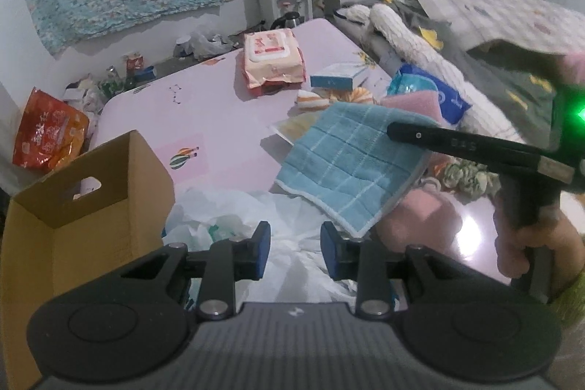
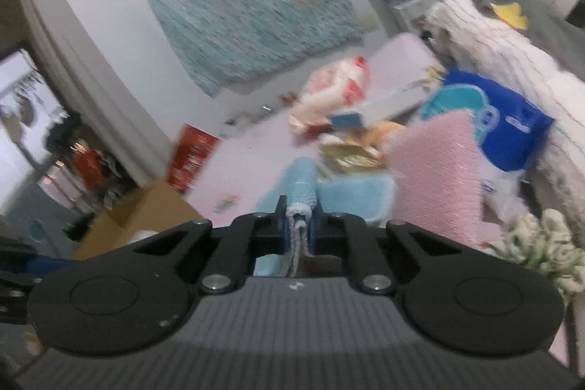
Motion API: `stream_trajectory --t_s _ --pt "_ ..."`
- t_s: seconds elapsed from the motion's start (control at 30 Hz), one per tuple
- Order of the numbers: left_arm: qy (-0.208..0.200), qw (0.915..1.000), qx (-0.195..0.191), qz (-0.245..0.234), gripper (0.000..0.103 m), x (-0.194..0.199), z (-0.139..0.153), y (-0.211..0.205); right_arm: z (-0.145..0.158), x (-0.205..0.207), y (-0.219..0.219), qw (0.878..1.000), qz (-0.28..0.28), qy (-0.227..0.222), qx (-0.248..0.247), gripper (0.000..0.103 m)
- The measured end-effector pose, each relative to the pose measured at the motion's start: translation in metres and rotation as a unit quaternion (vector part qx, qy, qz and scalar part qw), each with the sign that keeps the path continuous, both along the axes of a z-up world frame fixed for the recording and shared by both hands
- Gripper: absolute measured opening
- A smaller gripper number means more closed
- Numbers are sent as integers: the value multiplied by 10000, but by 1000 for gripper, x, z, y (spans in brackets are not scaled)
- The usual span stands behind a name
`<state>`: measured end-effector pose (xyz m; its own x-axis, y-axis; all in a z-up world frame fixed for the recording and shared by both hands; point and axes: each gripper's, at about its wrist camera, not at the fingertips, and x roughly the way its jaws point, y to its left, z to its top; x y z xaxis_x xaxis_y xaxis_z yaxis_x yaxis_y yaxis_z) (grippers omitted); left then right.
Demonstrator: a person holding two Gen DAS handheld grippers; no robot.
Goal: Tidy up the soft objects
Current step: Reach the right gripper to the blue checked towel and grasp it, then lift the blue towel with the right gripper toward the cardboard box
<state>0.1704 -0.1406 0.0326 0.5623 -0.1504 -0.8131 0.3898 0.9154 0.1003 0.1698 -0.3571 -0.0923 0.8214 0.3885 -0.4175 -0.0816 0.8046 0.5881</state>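
**Step in hand.** The right gripper [image 2: 297,218] was clenched on the hemmed edge of one blue towel [image 1: 347,167], lifting it off the pink table [image 1: 204,105]. In the left wrist view the towel hung at centre, sagging toward 5 o'clock, with the right gripper reaching in from 3 o'clock. This was judged the pick-up stage of one soft item; nothing soft was seen inside the box.

**Left gripper** [image 1: 295,253]: jaws partly parted over crumpled white plastic [image 1: 256,207] at 6 o'clock. No pad was seen pressing on anything, so it was taken as released.

**Next move, as judged.** The towel needed carrying toward 8 o'clock, where the open cardboard box [image 1: 91,200] stood, and lowering inside without the hanging corner catching the box wall. The left gripper could steady the loose end.

**Count.**
- Blue towel: one, held.
- Pink sponge-like pad [image 2: 438,178]: one, upright at 3 o'clock in the right wrist view, near the towel.
- Pink cloth [image 1: 420,218]: one, below the towel at 4 o'clock.
- Green-and-white knitted bundle [image 2: 544,243]: one, at 4 o'clock.
- Wet-wipe pack [image 1: 272,61]: one, at 12 o'clock.
- Small blue-and-white carton [image 1: 338,77]: one, at 1 o'clock.
- Blue tissue package [image 2: 504,130]: one, at 2 o'clock.
- Cardboard box: one.
- Grippers: two.
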Motion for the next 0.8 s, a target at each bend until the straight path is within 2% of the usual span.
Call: stream_trajectory --t_s 0.17,0.3,0.43,0.53,0.67,0.8 --pt "-136 9989 -314 331 31 -11 18 26 16 -6 8 9945 517 -196 886 7" --pt "-296 9963 -529 601 33 -25 33 49 27 -13 26 9803 1040 -287 1652 7" --pt "-418 9940 -638 783 35 -38 41 70 26 -29 45 9559 1543 -214 2489 7" --pt "-393 9932 -730 814 38 -45 41 81 17 -50 54 9306 1788 -46 3195 7" --pt "-305 9933 -837 737 44 -49 36 86 -12 -79 57 9051 1630 317 3914 7" --pt "-107 9943 -898 556 51 -49 26 77 -43 -104 44 9025 892 653 4163 7"
